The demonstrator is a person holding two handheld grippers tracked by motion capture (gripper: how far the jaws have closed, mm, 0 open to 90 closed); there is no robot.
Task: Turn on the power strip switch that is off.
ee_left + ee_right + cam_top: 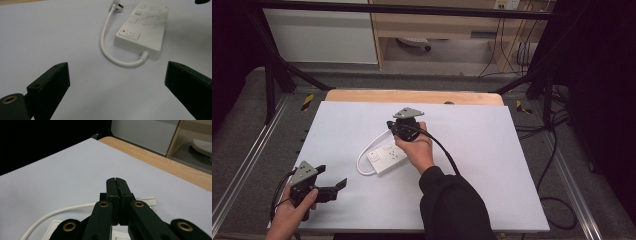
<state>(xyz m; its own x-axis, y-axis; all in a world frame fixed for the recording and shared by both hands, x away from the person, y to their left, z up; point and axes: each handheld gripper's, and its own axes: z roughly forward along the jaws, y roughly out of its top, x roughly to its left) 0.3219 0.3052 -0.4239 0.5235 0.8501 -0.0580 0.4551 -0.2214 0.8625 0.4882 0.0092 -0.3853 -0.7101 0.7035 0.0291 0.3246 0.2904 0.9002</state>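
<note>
Nearest the person, the left gripper (324, 187) sits over the near left corner of the white table surface (492, 165), its jaws spread wide with nothing between them. In the left gripper view the two black jaws frame bare white surface, and the power strip (143, 30) lies beyond them, apart from both.

Farther in, the power strip (387, 156) rests flat near the table's centre, its short white cable (363, 162) looping round its left end to the plug (115, 5). The right gripper (393, 127), held in a hand with a dark sleeve (452, 205), is above the strip's far end. Its jaws are pressed together; the right gripper view shows the plug (148, 201) lying just behind the closed jaws. Whether anything is pinched cannot be told.

Past the white surface runs a wooden edge strip (412, 96). Beyond it are grey floor, a black frame (272, 65), a white cabinet (319, 35), wooden shelving (437, 25) and hanging cables (512, 55).
</note>
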